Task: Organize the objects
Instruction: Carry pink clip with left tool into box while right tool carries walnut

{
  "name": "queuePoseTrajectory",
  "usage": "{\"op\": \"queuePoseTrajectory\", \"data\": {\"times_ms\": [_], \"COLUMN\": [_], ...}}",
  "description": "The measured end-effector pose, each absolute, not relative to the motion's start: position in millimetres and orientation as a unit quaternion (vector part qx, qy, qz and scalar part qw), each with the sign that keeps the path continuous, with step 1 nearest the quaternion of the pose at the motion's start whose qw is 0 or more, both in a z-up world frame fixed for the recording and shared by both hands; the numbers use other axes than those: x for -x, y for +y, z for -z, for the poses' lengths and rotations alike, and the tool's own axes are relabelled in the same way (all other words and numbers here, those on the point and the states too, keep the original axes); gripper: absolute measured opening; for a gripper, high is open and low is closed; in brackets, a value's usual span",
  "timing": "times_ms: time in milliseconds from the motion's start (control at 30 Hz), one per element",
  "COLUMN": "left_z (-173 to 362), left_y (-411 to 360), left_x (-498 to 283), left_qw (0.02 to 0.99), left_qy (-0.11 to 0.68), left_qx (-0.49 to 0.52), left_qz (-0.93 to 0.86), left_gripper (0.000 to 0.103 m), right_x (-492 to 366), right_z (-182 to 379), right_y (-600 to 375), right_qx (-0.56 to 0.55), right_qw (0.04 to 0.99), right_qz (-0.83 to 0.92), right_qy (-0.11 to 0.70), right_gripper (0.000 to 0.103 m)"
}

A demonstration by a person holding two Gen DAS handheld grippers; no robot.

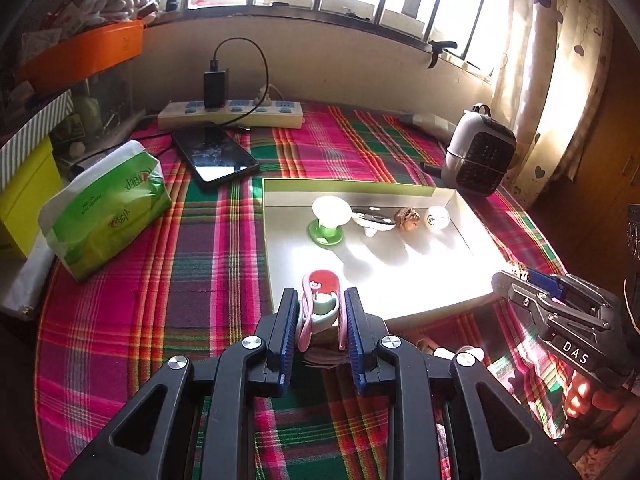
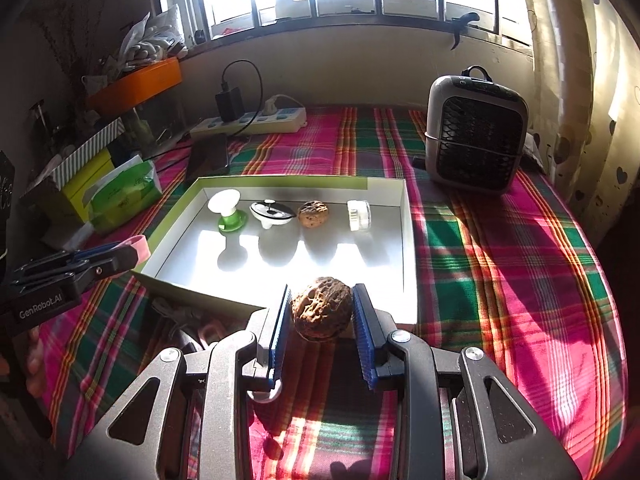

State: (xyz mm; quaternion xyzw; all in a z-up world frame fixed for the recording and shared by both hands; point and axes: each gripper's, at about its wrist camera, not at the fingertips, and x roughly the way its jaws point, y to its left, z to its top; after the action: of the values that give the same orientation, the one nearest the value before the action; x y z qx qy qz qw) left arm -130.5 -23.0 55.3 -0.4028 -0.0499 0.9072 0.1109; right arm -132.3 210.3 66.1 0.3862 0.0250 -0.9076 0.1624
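A shallow white box lid [image 1: 400, 276] [image 2: 408, 248] lies on the plaid cloth. In a row at its back stand a white and green suction cup [image 1: 327, 220] [image 2: 227, 212], a small white dish [image 1: 372, 222] [image 2: 272, 212], a walnut [image 1: 407, 219] [image 2: 313, 213] and a white round jar [image 1: 437, 218] [image 2: 358, 215]. My left gripper [image 1: 322, 304] is shut on a pink, red and mint toy [image 1: 322, 300] at the lid's near left edge. My right gripper [image 2: 322, 304] is shut on a second walnut [image 2: 322, 314] at the lid's near edge.
A green tissue pack [image 1: 108, 208], a phone [image 1: 216, 156] and a power strip [image 1: 230, 114] lie at the back left. A small grey heater [image 2: 476, 136] stands at the back right. Boxes and an orange tray [image 1: 84, 52] are stacked at the left.
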Motion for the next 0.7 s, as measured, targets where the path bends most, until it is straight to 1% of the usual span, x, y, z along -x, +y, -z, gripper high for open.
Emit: {"op": "queuePoseTrajectory", "data": {"times_ms": [233,700], "left_z": [-50,-33], "left_y": [-11,-5], "left_x": [155,193], "left_qw": [0.108,0.098], "left_qy": [-0.039,-0.038], "left_qx": [0.412,0.434], "left_qz": [-0.904,-0.895], "left_gripper": [0.021,0.021], "right_x": [160,209], "right_z": [-65,-43], "right_y": [203,191], "right_qx": [-0.394,-0.428], "right_qw": [0.163,0.161], "right_qz": [0.904,0.888], "right_qy": [0.034,0.056], "right_gripper": [0.032,0.032]}}
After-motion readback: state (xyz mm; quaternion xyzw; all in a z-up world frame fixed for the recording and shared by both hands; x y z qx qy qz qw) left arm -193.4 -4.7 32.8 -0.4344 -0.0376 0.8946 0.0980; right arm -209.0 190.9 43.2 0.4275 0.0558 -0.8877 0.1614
